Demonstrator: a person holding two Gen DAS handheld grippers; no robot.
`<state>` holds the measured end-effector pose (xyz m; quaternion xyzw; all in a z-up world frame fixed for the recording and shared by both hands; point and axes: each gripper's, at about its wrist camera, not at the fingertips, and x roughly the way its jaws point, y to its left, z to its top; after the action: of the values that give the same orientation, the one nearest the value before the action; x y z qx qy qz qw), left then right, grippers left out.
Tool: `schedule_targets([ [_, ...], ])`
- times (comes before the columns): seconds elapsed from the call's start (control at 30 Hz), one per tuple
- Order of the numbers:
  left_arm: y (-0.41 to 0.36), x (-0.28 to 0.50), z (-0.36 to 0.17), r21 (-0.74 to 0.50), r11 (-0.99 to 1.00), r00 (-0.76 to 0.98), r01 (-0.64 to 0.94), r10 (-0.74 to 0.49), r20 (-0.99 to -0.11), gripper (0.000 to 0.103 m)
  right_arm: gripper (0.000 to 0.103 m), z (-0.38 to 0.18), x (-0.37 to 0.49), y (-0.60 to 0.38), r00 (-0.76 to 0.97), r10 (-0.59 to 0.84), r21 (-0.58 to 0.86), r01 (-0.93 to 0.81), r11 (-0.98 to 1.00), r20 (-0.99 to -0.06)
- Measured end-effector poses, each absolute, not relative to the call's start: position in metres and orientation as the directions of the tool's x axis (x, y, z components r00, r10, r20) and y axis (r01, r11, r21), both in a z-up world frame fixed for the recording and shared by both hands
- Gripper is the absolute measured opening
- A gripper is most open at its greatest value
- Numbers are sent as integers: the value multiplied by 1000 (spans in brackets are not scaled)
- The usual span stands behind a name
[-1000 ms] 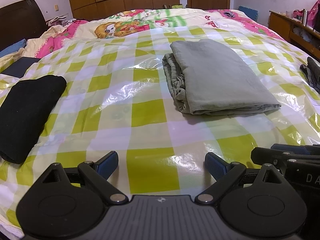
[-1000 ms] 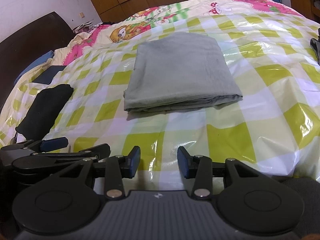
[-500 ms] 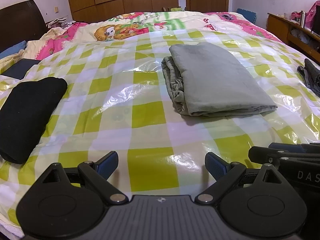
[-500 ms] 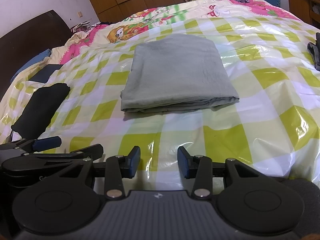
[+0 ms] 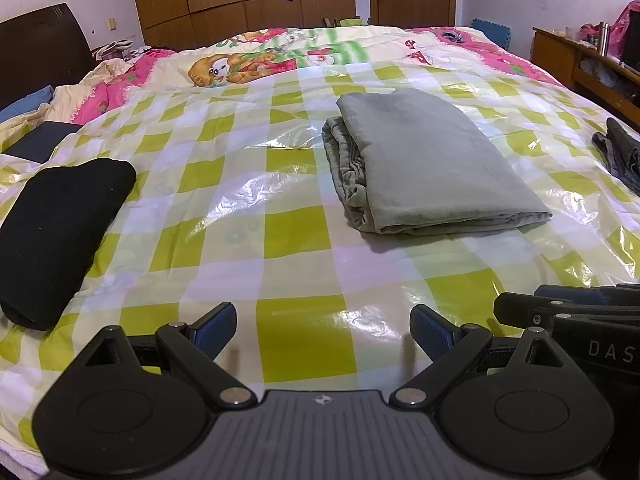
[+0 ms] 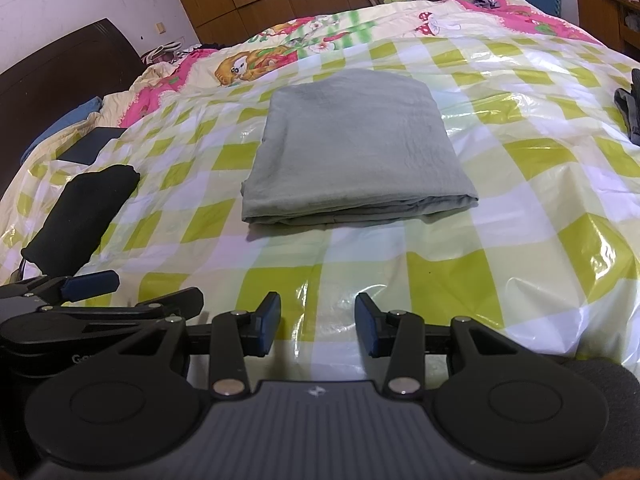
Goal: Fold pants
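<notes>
The white letters "DAS" show on the black body of the right gripper [image 5: 568, 304] at the lower right edge of the left wrist view, cut off by the frame; in the right wrist view the letters "Go" show in grey on the left gripper [image 6: 132, 292] at the lower left, the rest hidden. A small logo sits on the ribbed grey housing at the bottom centre of each view, too small to read. The pants [image 5: 428, 164], grey-green, lie folded into a flat rectangle on the bed [image 5: 296, 232], which is covered by a glossy green-and-white checked sheet [image 5: 240, 184]. In the left wrist view they lie in the centre right of the frame, above and right of the left gripper [image 5: 322, 330], well apart from it, with the bunched waistband edge along their left side. In the right wrist view the pants [image 6: 356, 148] lie in the centre of the frame, straight above the right gripper [image 6: 318, 322] and apart from it, their folded edge turned to the camera. Both grippers are spread apart and hold nothing, the left one wider than the right, each low over the near edge of the sheet. A black folded garment [image 5: 56, 236] lies at the left of the frame, and a dark grey garment [image 5: 620, 156] at the right edge.
</notes>
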<state>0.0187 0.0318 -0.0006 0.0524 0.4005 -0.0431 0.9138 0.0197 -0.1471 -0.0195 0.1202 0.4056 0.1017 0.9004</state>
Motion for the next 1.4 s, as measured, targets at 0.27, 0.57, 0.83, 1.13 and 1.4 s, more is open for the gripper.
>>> schedule_targets([
  [0.27, 32, 19, 0, 62, 991, 676, 122, -38, -736, 103, 42, -19, 19, -147, 651, 279, 297, -86, 951, -706],
  [0.57, 31, 18, 2, 65, 990, 678, 124, -37, -734, 103, 43, -19, 19, -147, 650, 280, 296, -88, 951, -706],
  [0.83, 31, 18, 3, 66, 990, 680, 124, -36, -732, 103, 43, -19, 19, -147, 651, 279, 295, -88, 951, -706],
  [1.13, 31, 17, 4, 67, 990, 680, 125, -37, -732, 103, 43, -19, 18, -147, 651, 278, 293, -89, 952, -707],
  [1.4, 31, 17, 3, 67, 990, 681, 125, -36, -732, 103, 43, -19, 18, -146, 651, 277, 292, -88, 952, -707],
])
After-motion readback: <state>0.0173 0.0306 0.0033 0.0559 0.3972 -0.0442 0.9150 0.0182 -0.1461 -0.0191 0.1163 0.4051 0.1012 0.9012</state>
